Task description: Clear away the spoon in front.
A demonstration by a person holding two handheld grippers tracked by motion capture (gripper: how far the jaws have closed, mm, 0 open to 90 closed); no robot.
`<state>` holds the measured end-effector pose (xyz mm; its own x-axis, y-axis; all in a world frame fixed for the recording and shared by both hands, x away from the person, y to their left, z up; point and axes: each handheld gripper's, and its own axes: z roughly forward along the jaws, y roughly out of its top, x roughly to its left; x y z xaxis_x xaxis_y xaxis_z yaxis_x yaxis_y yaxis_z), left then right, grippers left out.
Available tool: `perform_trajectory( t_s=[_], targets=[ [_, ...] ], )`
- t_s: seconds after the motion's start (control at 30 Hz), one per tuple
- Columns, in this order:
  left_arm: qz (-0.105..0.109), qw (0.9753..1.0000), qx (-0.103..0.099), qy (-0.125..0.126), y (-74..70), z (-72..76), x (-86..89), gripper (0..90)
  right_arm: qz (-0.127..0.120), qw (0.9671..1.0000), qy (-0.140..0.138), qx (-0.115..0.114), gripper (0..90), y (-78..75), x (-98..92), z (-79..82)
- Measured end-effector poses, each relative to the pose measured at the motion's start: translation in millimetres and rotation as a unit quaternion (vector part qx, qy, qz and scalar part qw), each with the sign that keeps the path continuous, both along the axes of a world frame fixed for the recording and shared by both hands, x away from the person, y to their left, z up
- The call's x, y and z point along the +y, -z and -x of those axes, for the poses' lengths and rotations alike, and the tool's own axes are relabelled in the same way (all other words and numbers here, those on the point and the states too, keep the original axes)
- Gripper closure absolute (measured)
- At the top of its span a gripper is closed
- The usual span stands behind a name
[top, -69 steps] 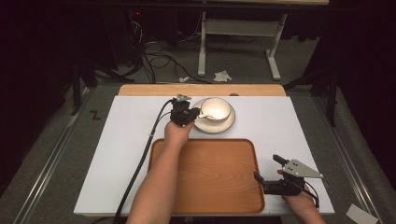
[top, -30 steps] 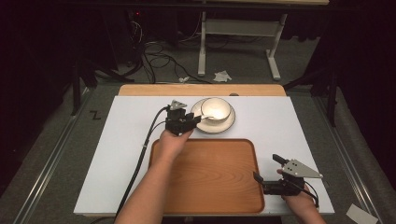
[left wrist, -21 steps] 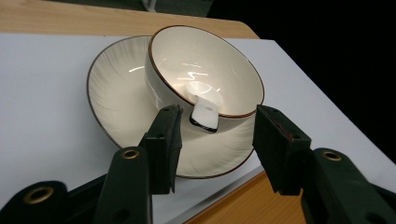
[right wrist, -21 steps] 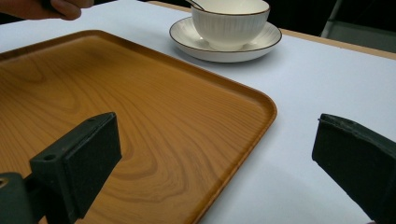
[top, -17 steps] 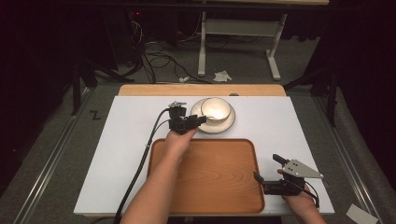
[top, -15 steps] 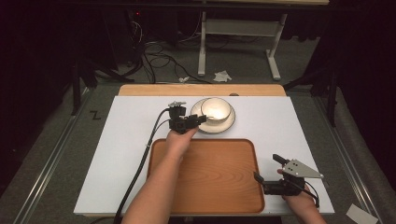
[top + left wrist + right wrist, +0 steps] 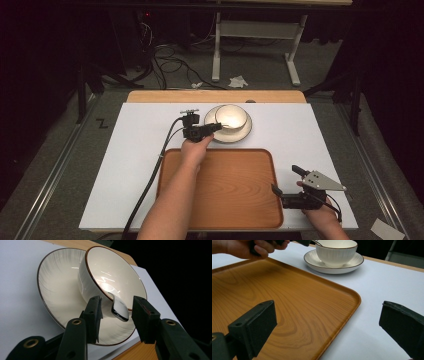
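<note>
In the high view the left gripper [image 7: 214, 127] sits a little left of the frame's centre, held by the person's left hand [image 7: 194, 151], and its tips point to the right toward the bowl [image 7: 231, 118]. In the left gripper view its two black jaws rise from the bottom of the frame and stand apart. Between them lies the end of a spoon handle [image 7: 119, 309], shiny and rounded, which hangs over the near rim of the bowl [image 7: 110, 281]. Both jaws are close beside the handle, but a gap shows on each side, so they do not clamp it. The bowl is white with a thin brown rim and stands on a white saucer [image 7: 58, 293] with the same brown edge. The saucer [image 7: 245, 132] rests on the white table top [image 7: 130, 165], just above the upper edge of the wooden tray [image 7: 235, 187] in the high view.

The right gripper [image 7: 285, 182] is in the lower right of the high view, at the right edge of the tray, well apart from the bowl. In the right gripper view its jaws are wide apart with nothing between them. Beyond them lies the tray corner [image 7: 332, 302], and the bowl [image 7: 336, 252] on its saucer stands at the top of that frame.
</note>
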<state>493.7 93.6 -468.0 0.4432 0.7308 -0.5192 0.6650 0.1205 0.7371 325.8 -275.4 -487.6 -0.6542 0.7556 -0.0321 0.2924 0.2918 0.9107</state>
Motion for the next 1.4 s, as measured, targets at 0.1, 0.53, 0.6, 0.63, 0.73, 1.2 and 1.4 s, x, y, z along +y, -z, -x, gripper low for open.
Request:
perform_trajectory(
  t_s=[0.1, 0.53, 0.6, 0.63, 0.73, 1.2, 1.4],
  targets=[
    [0.026, 0.9996, 0.012, -0.005, 3.7, -5.2, 0.4, 61.6, -0.002, 1.0, 0.001, 0.002, 2.5, 0.0, -0.1, 0.4],
    [0.053, 0.9978, 0.037, -0.013, 14.7, -11.5, -4.3, 69.4, -0.001, 1.0, -0.003, 0.001, 3.1, 0.2, 0.1, -0.3],
    [0.055, 0.9977, 0.037, -0.015, 14.8, -12.4, -4.6, 71.2, 0.0, 1.0, -0.003, 0.001, 3.2, 0.4, 0.3, -0.3],
    [0.057, 0.9975, 0.039, -0.016, 14.4, -13.2, -4.7, 72.5, 0.0, 1.0, -0.003, 0.001, 3.2, 0.4, 0.2, -0.3],
    [0.061, 0.9972, 0.04, -0.017, 14.1, -13.9, -4.6, 73.9, -0.001, 1.0, -0.003, 0.001, 3.2, 0.3, 0.2, -0.2],
    [0.056, 0.9973, 0.046, -0.013, 14.8, -15.2, -6.4, 80.0, 0.0, 1.0, -0.004, 0.001, 3.2, 0.6, 0.8, -0.2],
    [0.055, 0.9976, 0.043, -0.005, 14.1, -15.2, -7.0, 85.5, 0.0, 1.0, -0.006, 0.002, 3.2, 0.8, 1.2, -0.4]
  ],
)
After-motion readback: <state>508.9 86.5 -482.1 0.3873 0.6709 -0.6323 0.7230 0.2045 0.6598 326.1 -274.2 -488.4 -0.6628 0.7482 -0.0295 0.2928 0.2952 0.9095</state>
